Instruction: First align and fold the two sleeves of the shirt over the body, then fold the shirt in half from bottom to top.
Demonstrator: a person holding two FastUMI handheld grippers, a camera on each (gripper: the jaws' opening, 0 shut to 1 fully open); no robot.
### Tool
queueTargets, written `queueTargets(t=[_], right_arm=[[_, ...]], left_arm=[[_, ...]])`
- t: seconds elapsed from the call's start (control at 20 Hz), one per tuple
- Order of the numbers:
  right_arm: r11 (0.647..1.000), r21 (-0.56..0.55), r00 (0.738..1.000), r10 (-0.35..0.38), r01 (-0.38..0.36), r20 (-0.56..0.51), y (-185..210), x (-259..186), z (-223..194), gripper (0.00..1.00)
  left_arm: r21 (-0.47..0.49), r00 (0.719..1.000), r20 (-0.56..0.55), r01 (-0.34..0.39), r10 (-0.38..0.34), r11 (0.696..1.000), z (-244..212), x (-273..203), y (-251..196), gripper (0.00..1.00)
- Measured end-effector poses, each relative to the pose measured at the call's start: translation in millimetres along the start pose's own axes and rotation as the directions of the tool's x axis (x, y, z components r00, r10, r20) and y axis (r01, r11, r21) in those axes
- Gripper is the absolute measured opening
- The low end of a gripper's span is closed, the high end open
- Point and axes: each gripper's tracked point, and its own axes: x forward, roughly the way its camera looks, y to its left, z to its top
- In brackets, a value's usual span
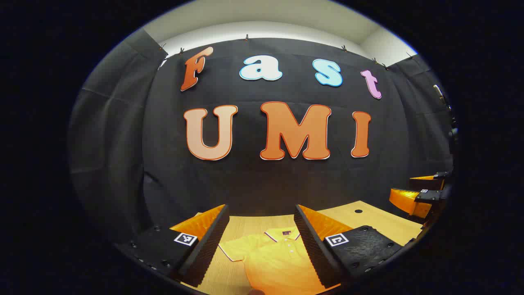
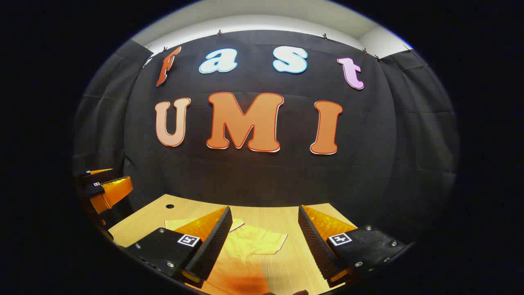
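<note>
On the wooden table point(image 1: 368, 219) lies a yellow shirt point(image 1: 274, 258), flat. Both grippers, left gripper point(image 1: 260, 246) and right gripper point(image 2: 264, 241), hover wide open, holding nothing

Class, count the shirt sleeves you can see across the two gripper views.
2: one sleeve lies spread on the table in the left gripper view, the other sleeve in the right gripper view; both unfolded.

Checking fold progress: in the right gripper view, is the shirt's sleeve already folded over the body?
No: the sleeve lies spread out flat on the table, beside the shirt body.
</note>
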Motion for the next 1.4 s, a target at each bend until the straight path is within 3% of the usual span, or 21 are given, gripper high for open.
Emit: queueTargets(t=[0.4, 1.1, 1.4], right_arm=[[1.0, 0.012, 0.999, 0.028, -0.027, -0.027, -9.9, 15.6, -18.2, 0.98], [1.0, 0.005, 0.996, 0.025, -0.024, -0.09, -26.1, 46.9, -44.7, 0.98], [1.0, -0.001, 0.986, -0.024, 0.024, -0.166, -25.6, 66.7, -64.6, 0.98]], left_arm=[[-0.021, 0.998, -0.013, -0.06, 0.059, 0.998, -2.2, 2.6, 5.5, 0.98], [-0.004, 0.997, -0.032, -0.069, 0.069, 0.998, -8.4, -0.6, 0.7, 0.98], [0.035, 0.998, -0.028, -0.049, 0.05, 0.998, -14.5, -12.1, 23.7, 0.98]])
